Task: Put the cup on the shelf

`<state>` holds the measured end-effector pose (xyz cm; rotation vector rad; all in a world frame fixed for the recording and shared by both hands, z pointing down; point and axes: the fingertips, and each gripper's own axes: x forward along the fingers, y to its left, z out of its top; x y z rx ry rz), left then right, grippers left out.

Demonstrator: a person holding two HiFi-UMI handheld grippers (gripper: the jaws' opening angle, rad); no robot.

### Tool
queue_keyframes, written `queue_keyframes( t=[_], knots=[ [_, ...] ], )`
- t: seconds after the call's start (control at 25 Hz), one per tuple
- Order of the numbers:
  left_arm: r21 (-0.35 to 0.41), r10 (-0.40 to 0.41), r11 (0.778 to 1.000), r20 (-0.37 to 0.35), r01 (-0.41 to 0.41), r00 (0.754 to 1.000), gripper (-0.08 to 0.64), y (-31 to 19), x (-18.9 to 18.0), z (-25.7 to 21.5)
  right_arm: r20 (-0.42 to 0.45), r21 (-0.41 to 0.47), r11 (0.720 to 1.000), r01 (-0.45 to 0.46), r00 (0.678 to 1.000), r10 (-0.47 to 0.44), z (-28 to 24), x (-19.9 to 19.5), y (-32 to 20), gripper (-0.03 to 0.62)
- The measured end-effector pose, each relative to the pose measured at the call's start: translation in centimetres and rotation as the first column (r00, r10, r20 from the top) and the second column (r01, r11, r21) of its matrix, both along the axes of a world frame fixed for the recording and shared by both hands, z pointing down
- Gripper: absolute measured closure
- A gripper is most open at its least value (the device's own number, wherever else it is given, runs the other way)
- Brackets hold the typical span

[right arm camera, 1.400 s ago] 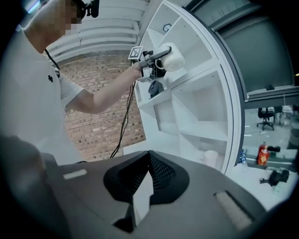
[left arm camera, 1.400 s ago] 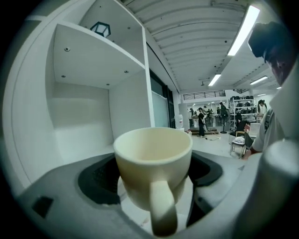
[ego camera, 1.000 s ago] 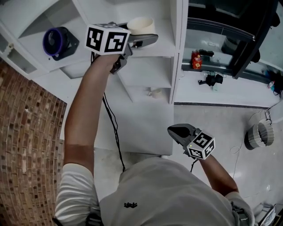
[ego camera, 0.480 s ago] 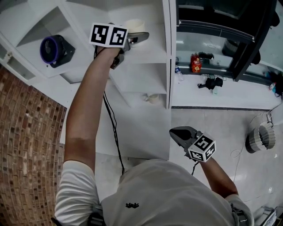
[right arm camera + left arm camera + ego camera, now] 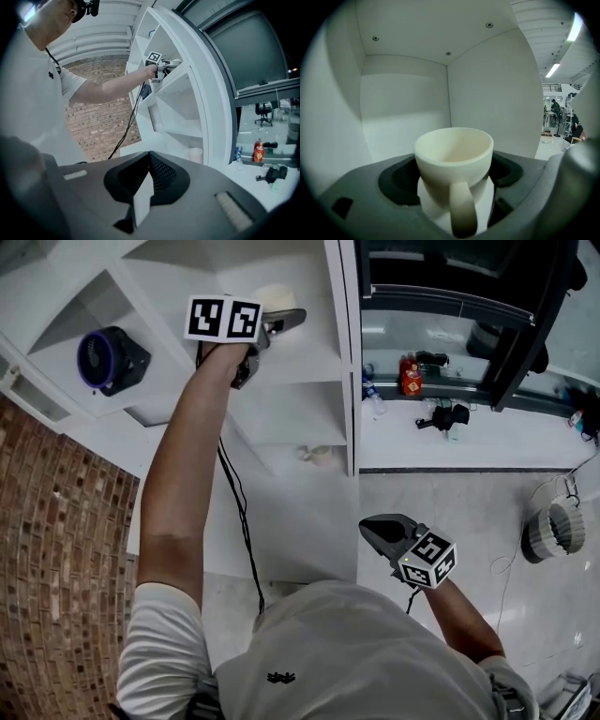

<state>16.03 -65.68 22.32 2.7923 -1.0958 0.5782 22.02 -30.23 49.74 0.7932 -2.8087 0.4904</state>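
While the left hand-held gripper [image 5: 279, 321] pinches a cream ceramic cup [image 5: 454, 149] by its lower body, handle toward the camera, both are inside a compartment of the white shelf unit [image 5: 309, 357], upper centre of head view. Can't tell if the cup's base touches the board. Right hand-held gripper [image 5: 379, 530], lower right, jaws pressed together, holds nothing. Black round fan with purple rim [image 5: 106, 360] sits in an upper-left compartment.

The left arm [image 5: 183, 456] reaches far up and out. The left gripper [image 5: 281, 320] squeezes a cup [image 5: 453, 152] between its jaws. The right gripper [image 5: 375, 529] hangs low near the body, jaws pressed together, holding nothing.
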Motion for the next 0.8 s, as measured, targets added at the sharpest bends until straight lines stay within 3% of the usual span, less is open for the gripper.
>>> queue_keyframes(
  t=[0.32, 0.8],
  knots=[
    [0.021, -0.026, 0.999, 0.002, 0.026, 1.0, 0.115, 0.0, -0.2, -0.1, 0.015, 0.003, 1.0, 0.025, 1.0, -0.025, 0.0, -1.0, 0.3, 0.58],
    [0.063, -0.026, 0.998, -0.075, 0.031, 0.997, 0.098, 2.7, -2.3, -0.9, 0.011, 0.01, 0.998, 0.061, 0.998, -0.062, -0.1, -2.8, 1.1, 0.581]
  ],
)
